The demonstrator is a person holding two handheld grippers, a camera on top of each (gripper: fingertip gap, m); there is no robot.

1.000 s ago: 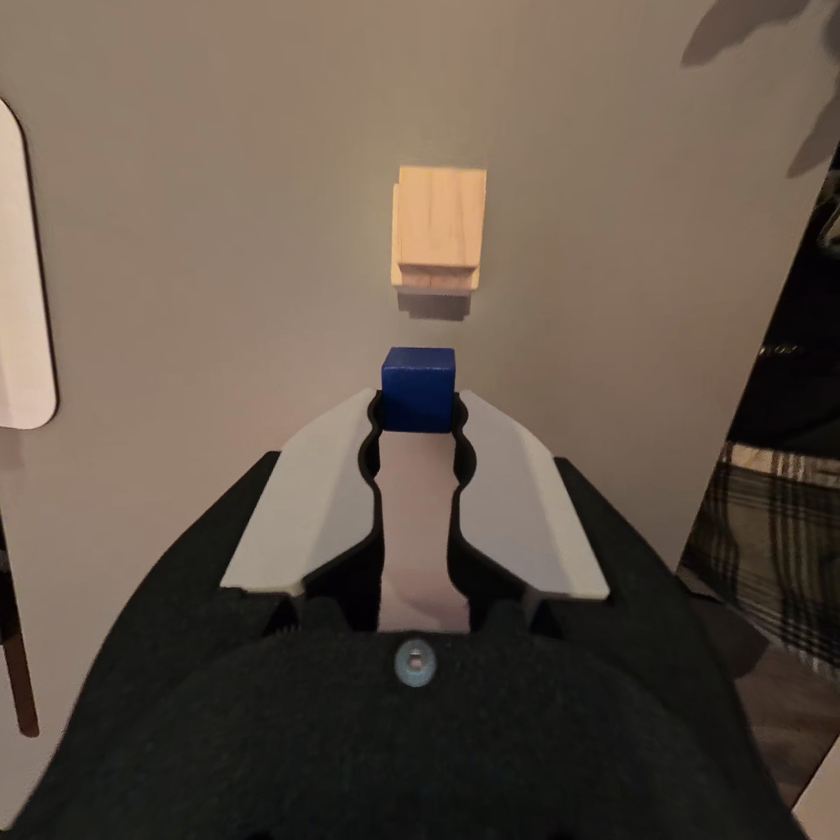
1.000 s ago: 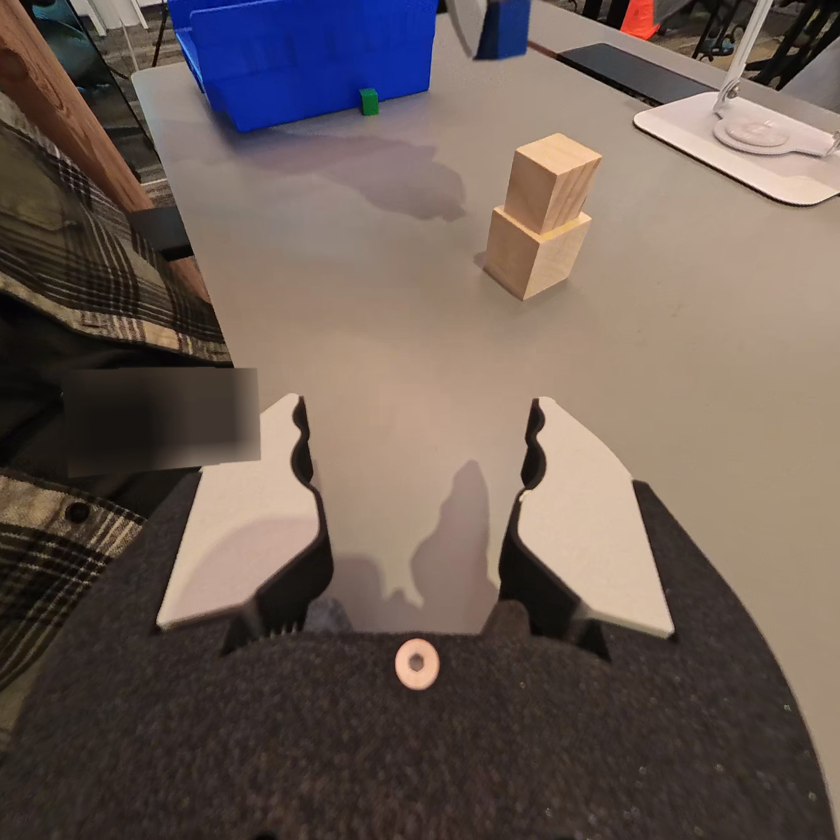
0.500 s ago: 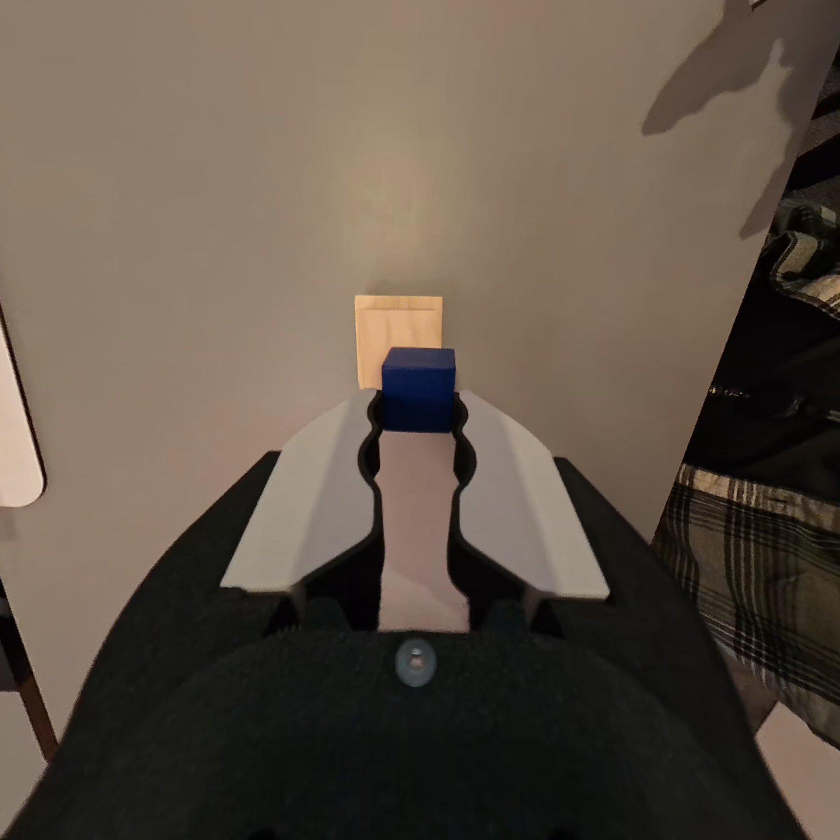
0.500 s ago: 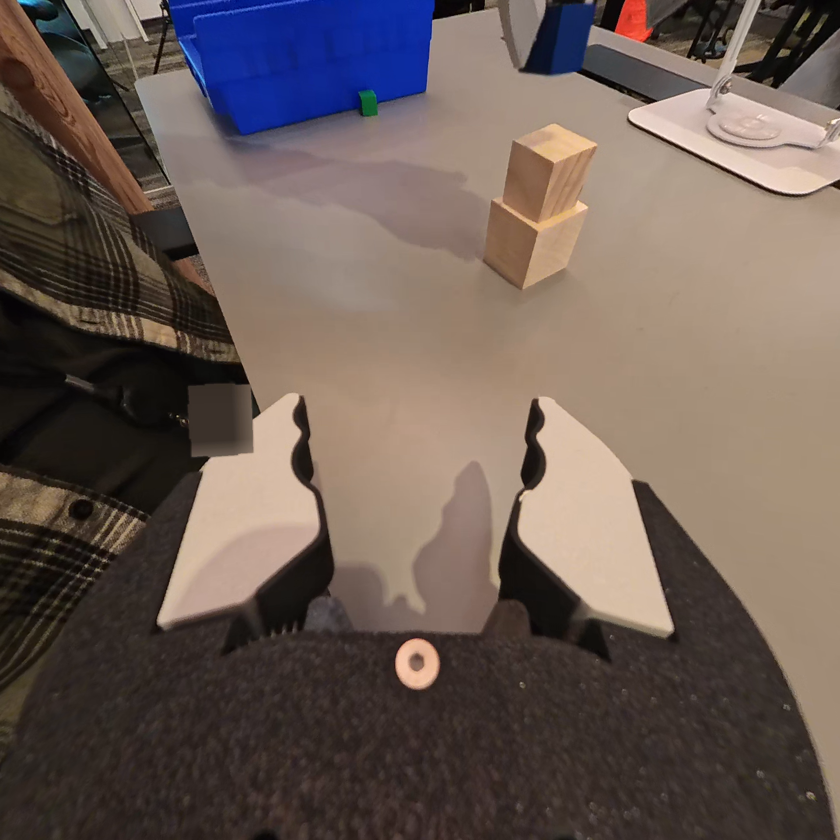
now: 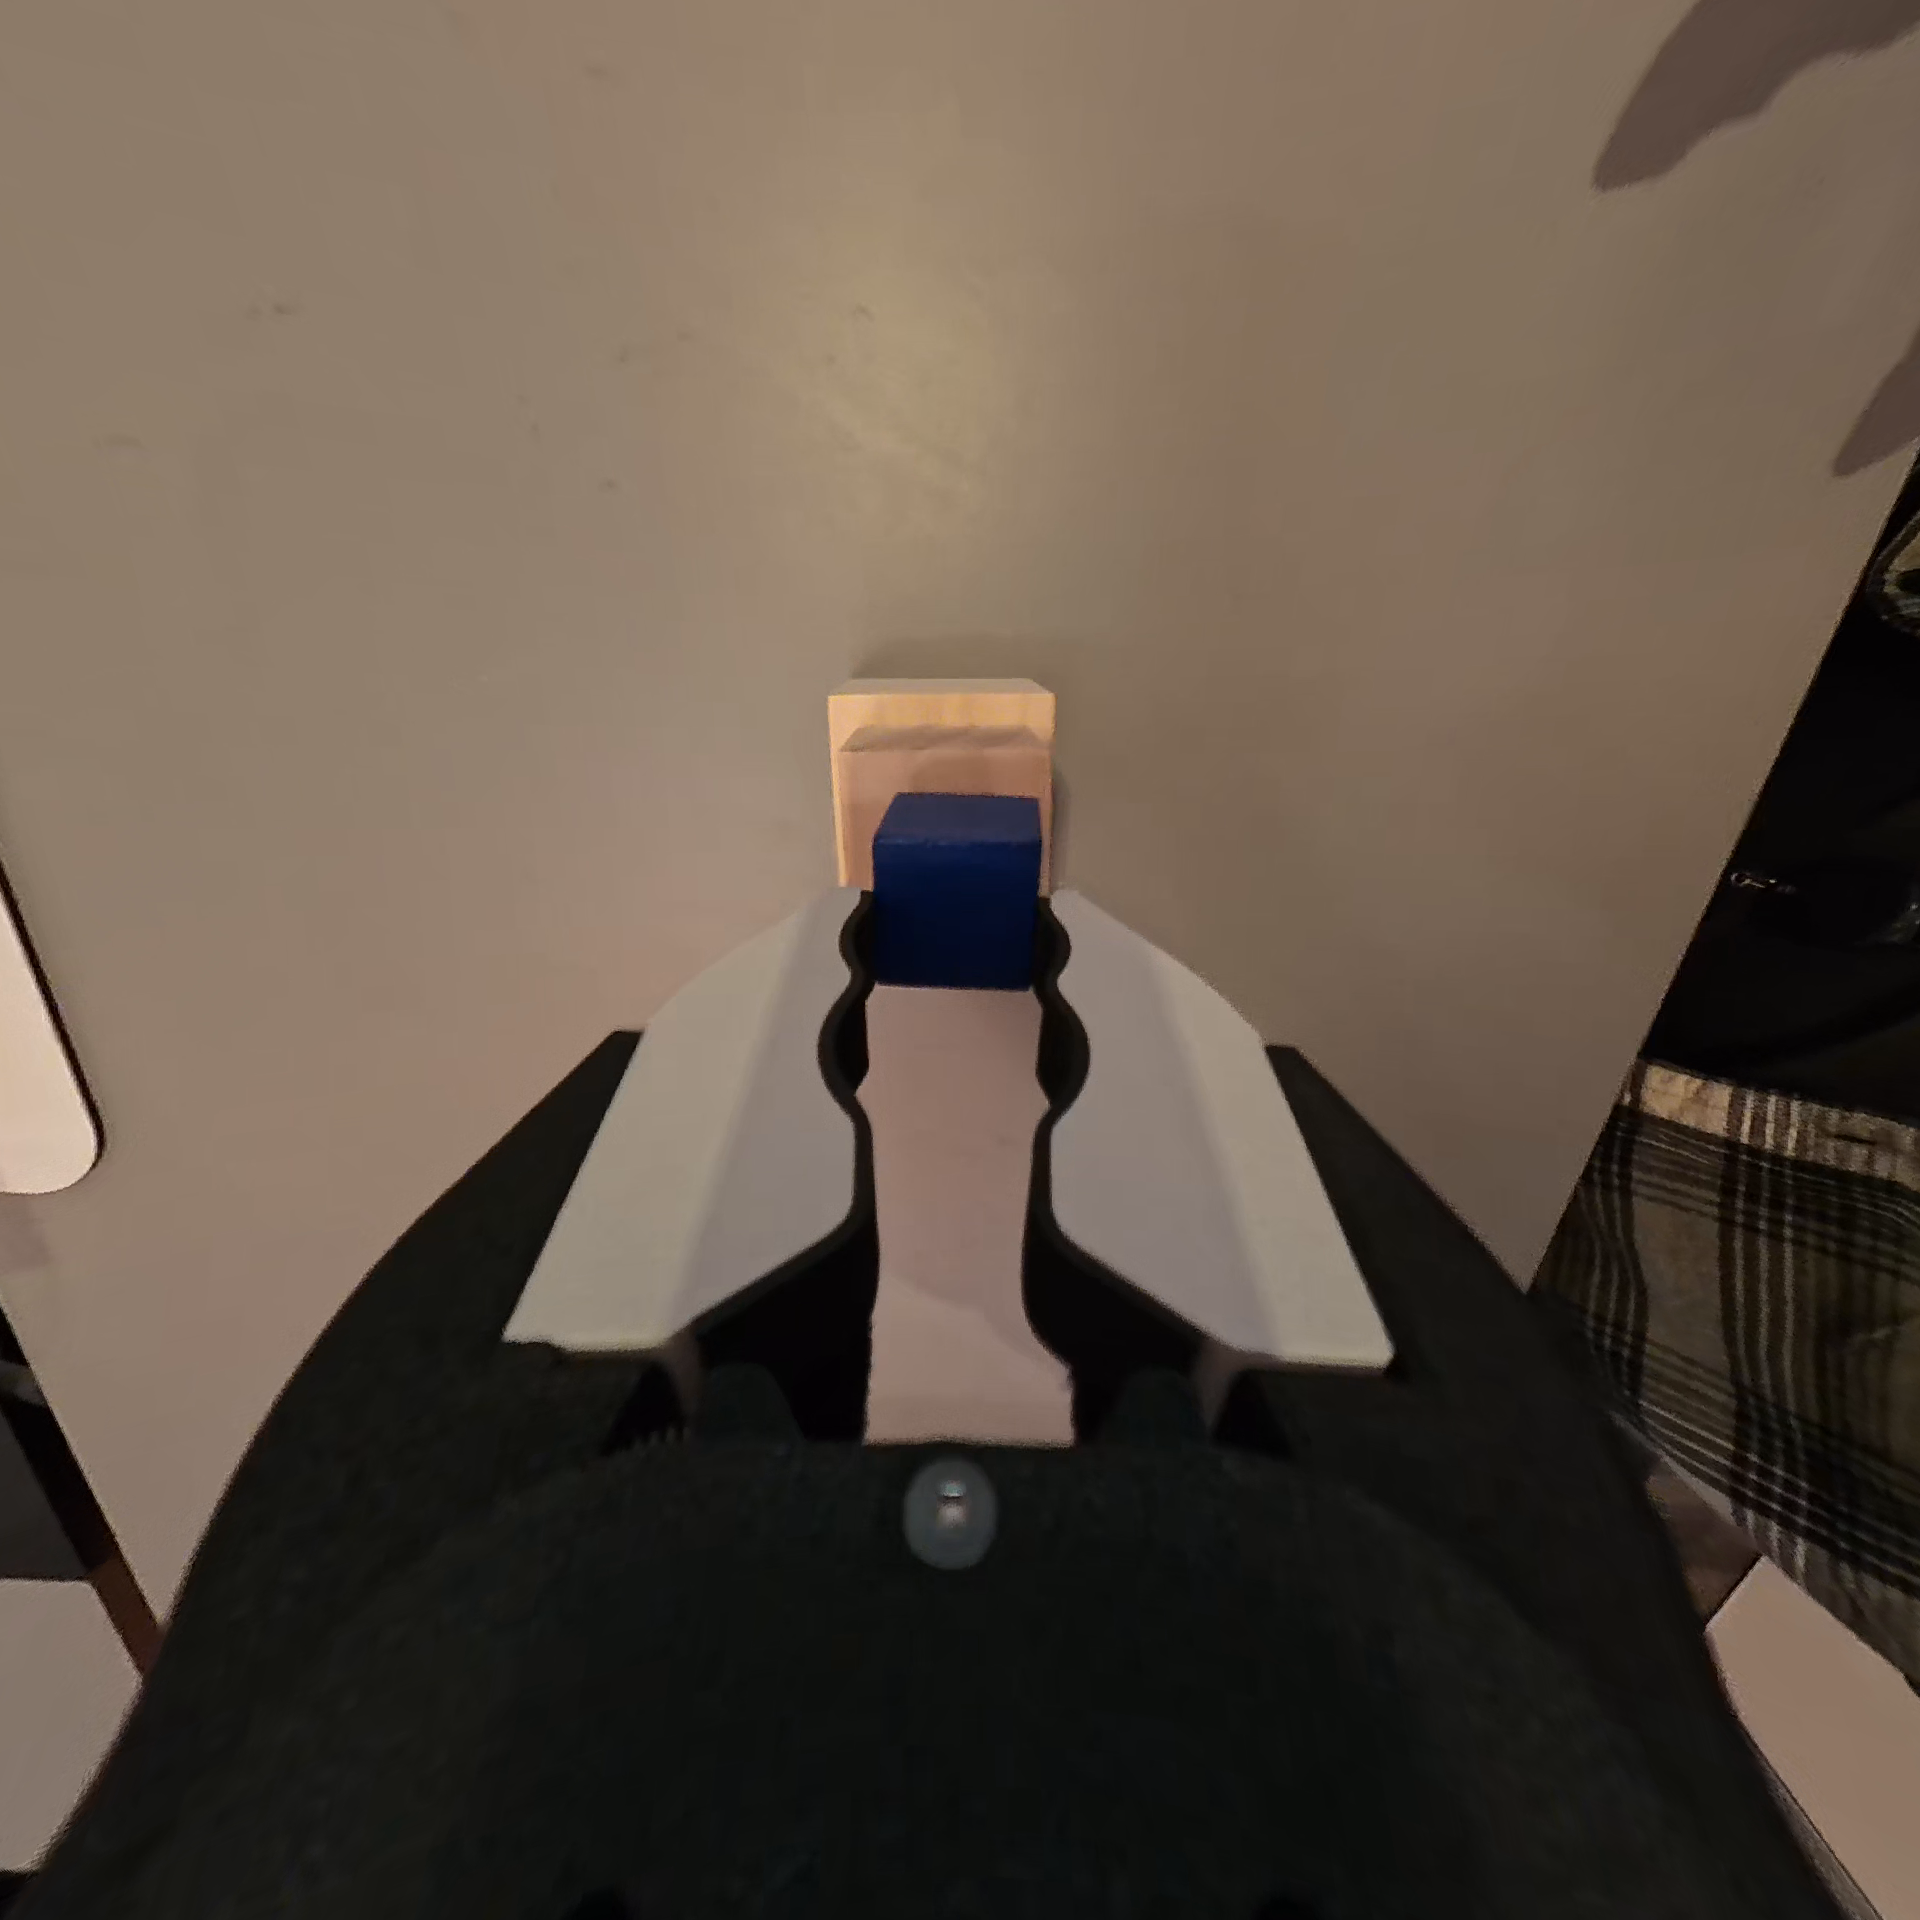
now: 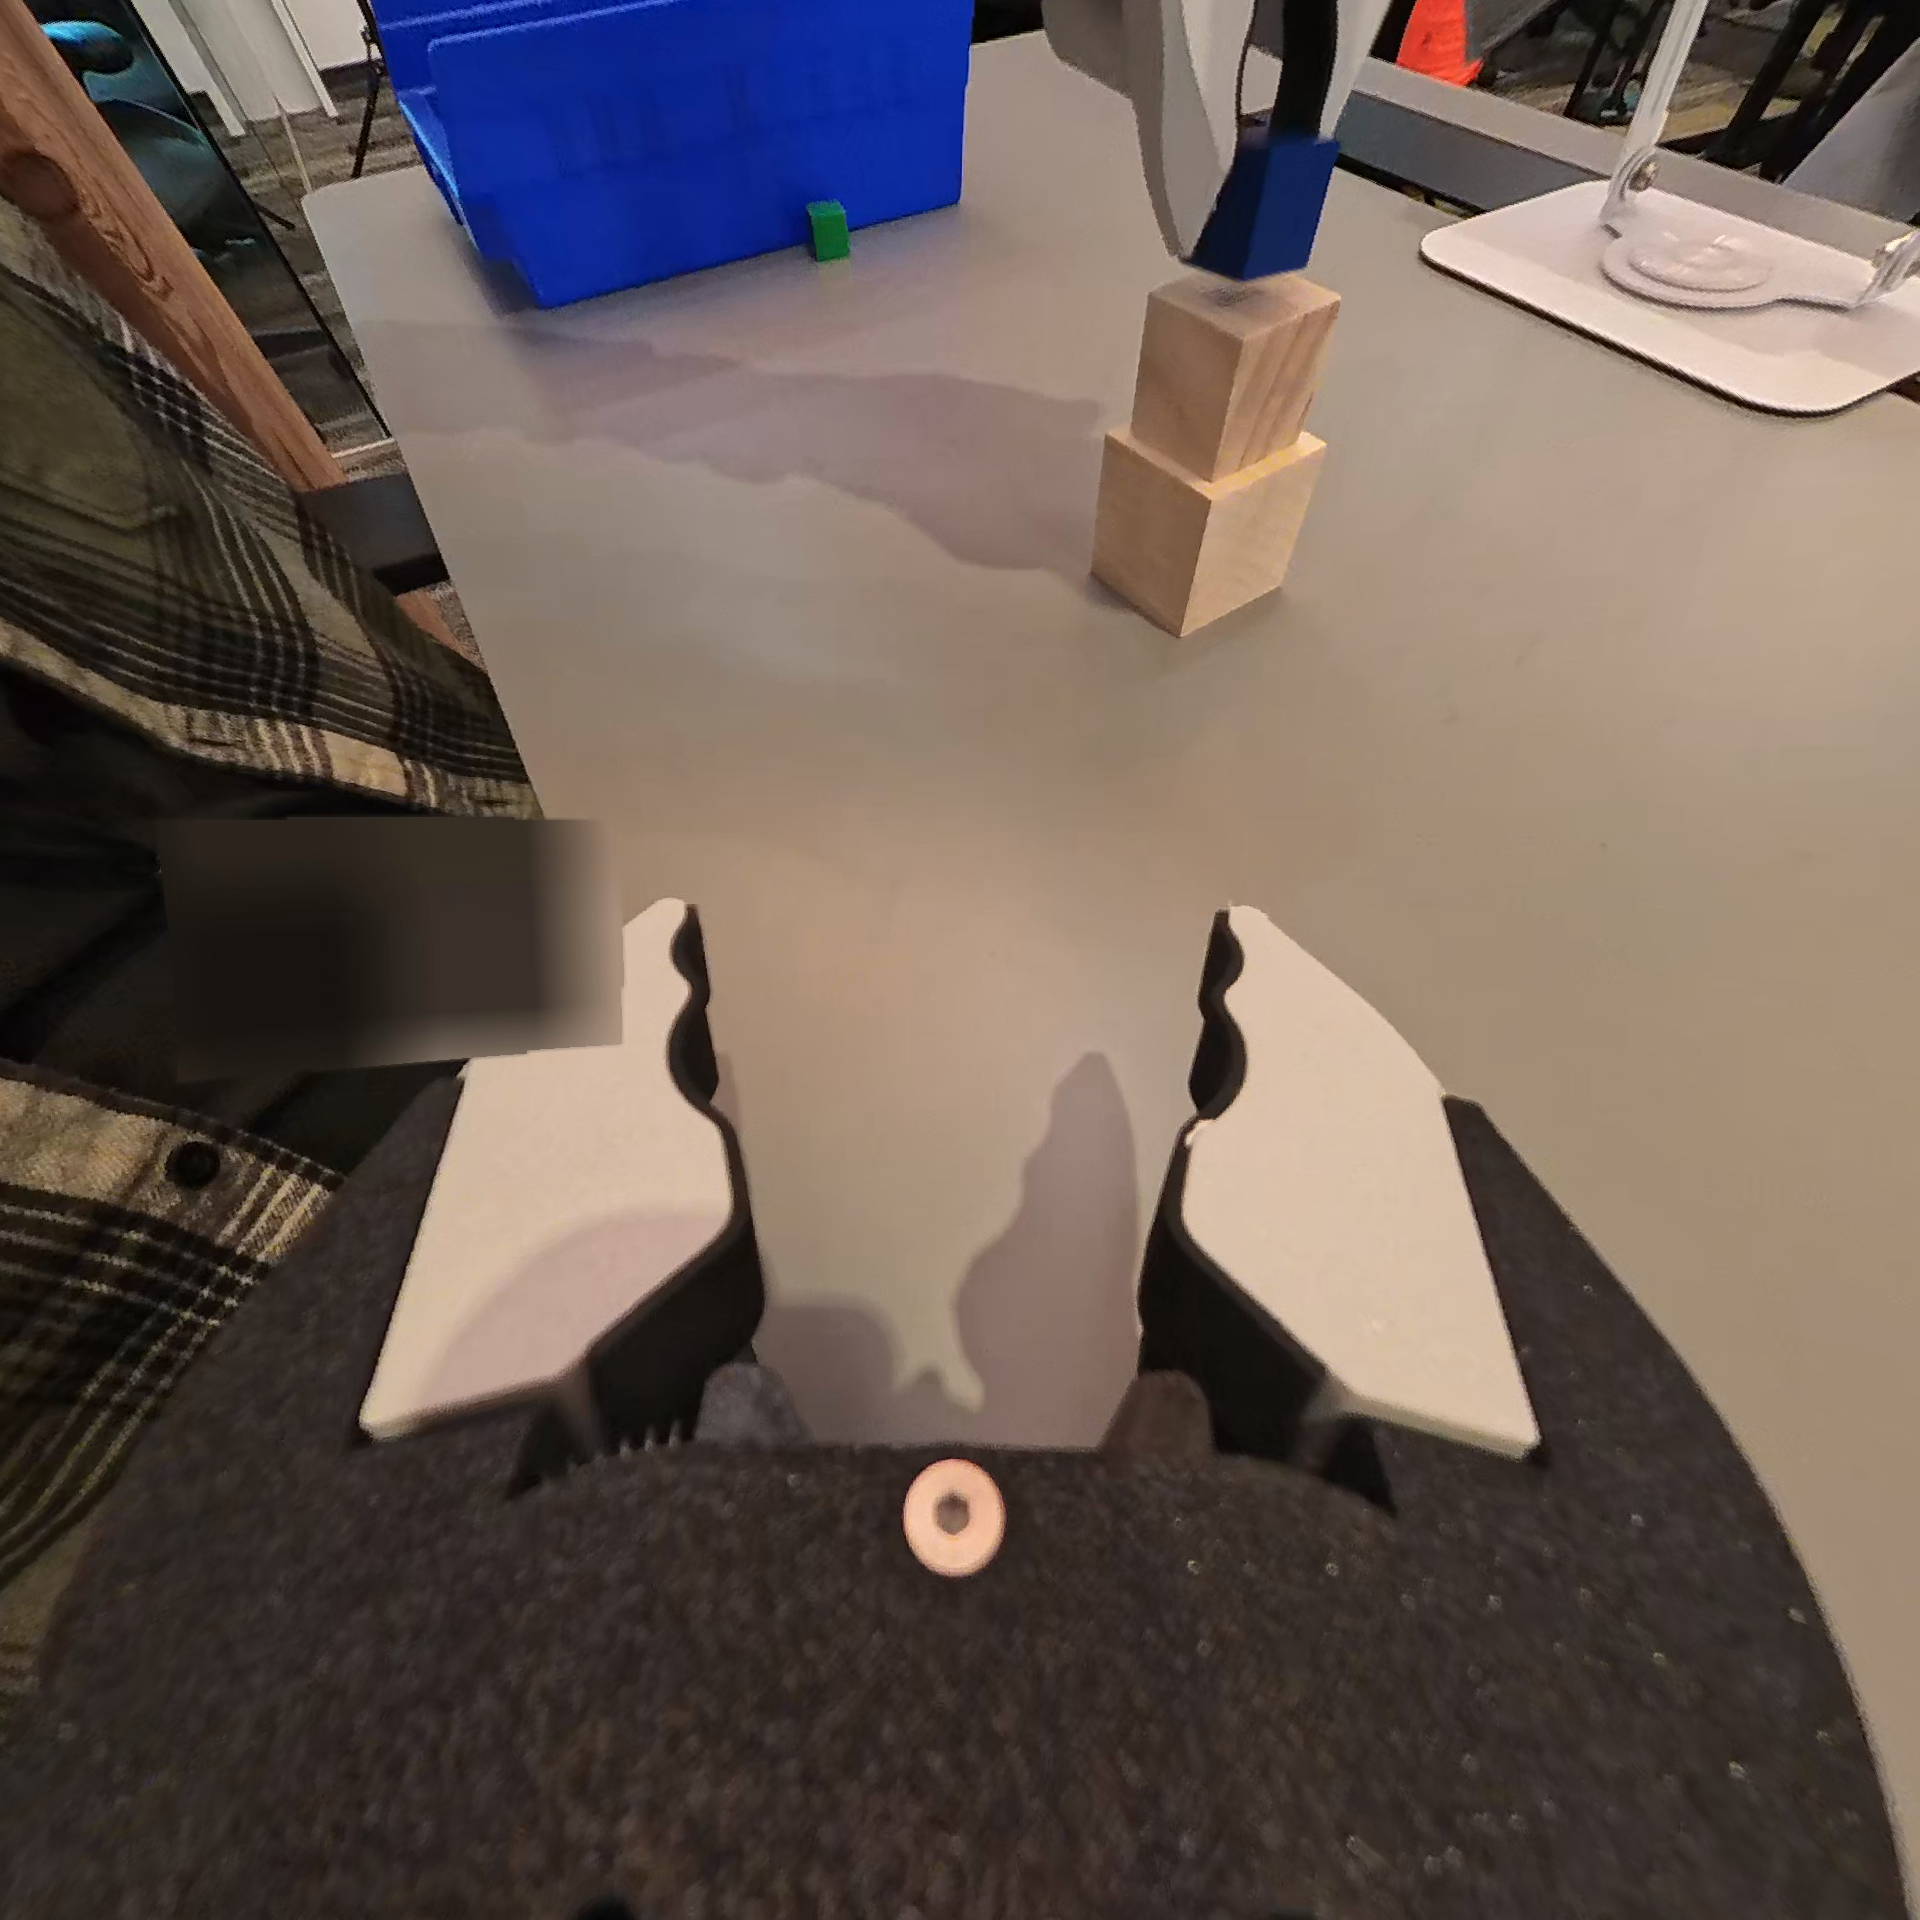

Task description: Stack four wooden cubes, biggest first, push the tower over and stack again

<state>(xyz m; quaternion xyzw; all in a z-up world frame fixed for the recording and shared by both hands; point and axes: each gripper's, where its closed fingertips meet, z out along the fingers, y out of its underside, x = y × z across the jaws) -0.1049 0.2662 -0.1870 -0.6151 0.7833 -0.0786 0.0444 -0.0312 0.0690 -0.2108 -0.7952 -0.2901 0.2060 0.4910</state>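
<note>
Blue cube (image 5: 956, 902) — clamped in left hand-held gripper (image 5: 954, 935) fingertips.

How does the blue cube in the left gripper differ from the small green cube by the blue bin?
The blue cube is clamped in the left gripper just above the two stacked pale wooden cubes; the green cube sits untouched on the grey table beside the blue plastic bin. The blue cube looks larger than the green one. Both are painted cubes.
</note>
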